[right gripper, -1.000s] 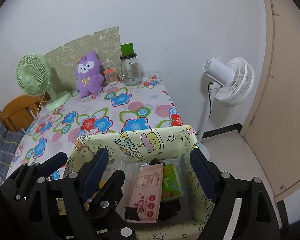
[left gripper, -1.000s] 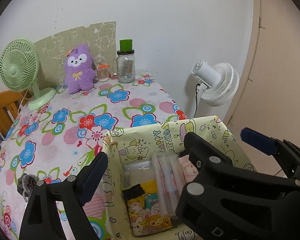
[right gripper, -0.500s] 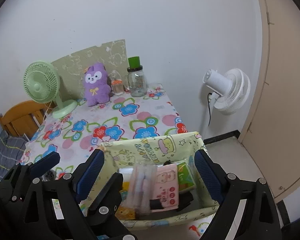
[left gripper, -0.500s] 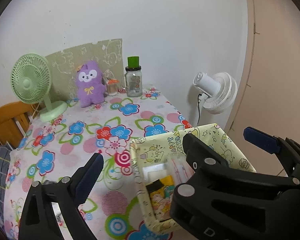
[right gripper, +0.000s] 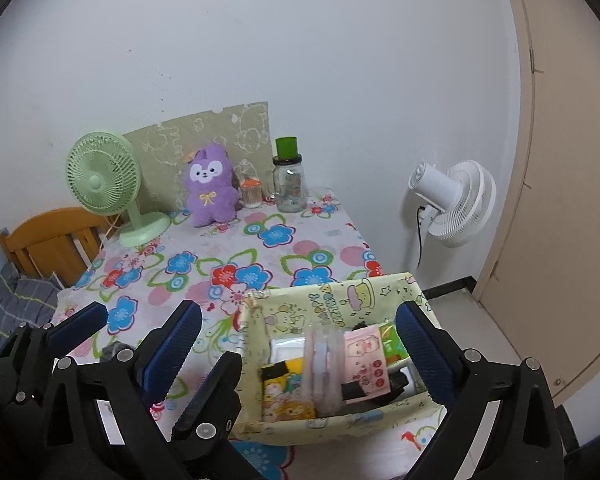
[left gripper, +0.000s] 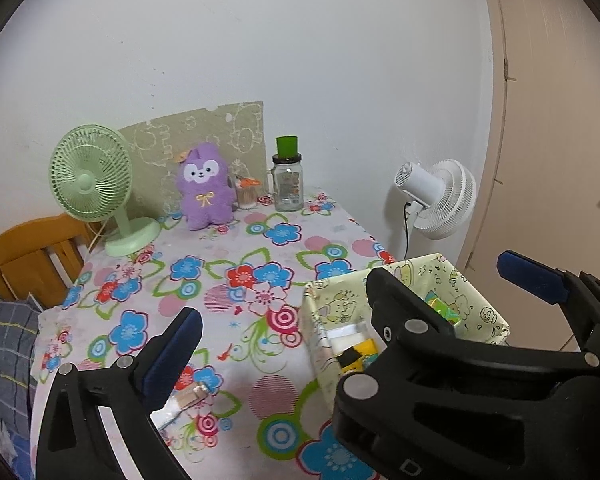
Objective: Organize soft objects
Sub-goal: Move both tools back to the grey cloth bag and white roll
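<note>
Jaws of the left hand-held gripper (left gripper: pixel 348 292) stand wide, just opened further, empty, above the desk (left gripper: pixel 204 292). Right wrist view: right hand-held gripper (right gripper: pixel 300 328) likewise spread, straddling the storage box (right gripper: pixel 340 424) of soft packets (right gripper: pixel 366 364) without touching.

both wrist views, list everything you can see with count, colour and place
storage box: 1, pale yellow cartoon print, near right corner of the table, holding soft packs
soft packs: several, pink, yellow, green, clear, standing inside the box
plush toy: 1, purple, far end of the table by the wall
desk fan: 1, light green, far left of the table
glass jar: 1, clear with green cap, right of the plush
small container: 1, clear with orange top, between plush and jar
tablecloth: 1, floral, covering the table
standing fan: 1, white, on the floor right of the table
chair: 1, wooden, left of the table
left claw: 1, black with blue pads, open, empty
right claw: 1, same, open, straddling the box
</note>
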### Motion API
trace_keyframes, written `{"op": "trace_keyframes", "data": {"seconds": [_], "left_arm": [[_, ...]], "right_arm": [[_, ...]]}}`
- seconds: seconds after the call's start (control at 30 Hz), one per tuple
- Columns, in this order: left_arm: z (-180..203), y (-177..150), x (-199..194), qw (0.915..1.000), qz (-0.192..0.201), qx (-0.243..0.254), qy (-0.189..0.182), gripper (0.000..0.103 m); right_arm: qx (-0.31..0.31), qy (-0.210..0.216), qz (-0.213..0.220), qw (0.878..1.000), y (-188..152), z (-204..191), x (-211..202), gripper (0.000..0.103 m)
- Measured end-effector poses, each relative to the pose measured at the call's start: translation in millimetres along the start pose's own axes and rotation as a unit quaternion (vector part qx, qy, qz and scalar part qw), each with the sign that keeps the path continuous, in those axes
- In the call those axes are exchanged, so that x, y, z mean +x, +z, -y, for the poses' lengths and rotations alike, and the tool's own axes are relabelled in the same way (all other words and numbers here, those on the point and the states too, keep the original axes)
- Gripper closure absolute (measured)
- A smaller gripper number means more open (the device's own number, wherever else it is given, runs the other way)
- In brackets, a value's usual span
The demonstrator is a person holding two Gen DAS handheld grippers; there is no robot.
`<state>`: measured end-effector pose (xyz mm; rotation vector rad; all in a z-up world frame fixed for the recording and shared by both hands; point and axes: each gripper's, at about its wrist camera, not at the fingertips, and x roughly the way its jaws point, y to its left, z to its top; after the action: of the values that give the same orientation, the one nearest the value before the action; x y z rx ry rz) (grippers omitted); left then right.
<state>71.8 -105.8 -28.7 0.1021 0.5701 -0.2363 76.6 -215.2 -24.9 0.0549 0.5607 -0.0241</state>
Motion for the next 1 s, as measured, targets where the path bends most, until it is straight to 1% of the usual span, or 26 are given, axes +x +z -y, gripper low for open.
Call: {"op": "trace_keyframes", "data": {"seconds": [0.3, 0.63, 1.0], "left_arm": [[-24.7, -6.0, -17.9, 0.9999, 0.011, -0.001, 0.007, 0.000], [-57.1, -14.1, -29.6, 0.9997, 0.016, -0.016, 0.008, 0.000], [-84.4, -24.7, -30.5, 0.9993, 0.013, -0.015, 0.032, 0.000]], "right_arm": [[-0.008, 0.005, 0.009, 1.000, -2.8, -30.1, -14.0, 0.002], [-0.026, 0.010, 0.016, 0.999, -6.6, -67.8, -20.5, 0.001], [-0.022, 0.031, -0.002, 0.999, -15.0, -95.7, -8.1, 0.001]]}}
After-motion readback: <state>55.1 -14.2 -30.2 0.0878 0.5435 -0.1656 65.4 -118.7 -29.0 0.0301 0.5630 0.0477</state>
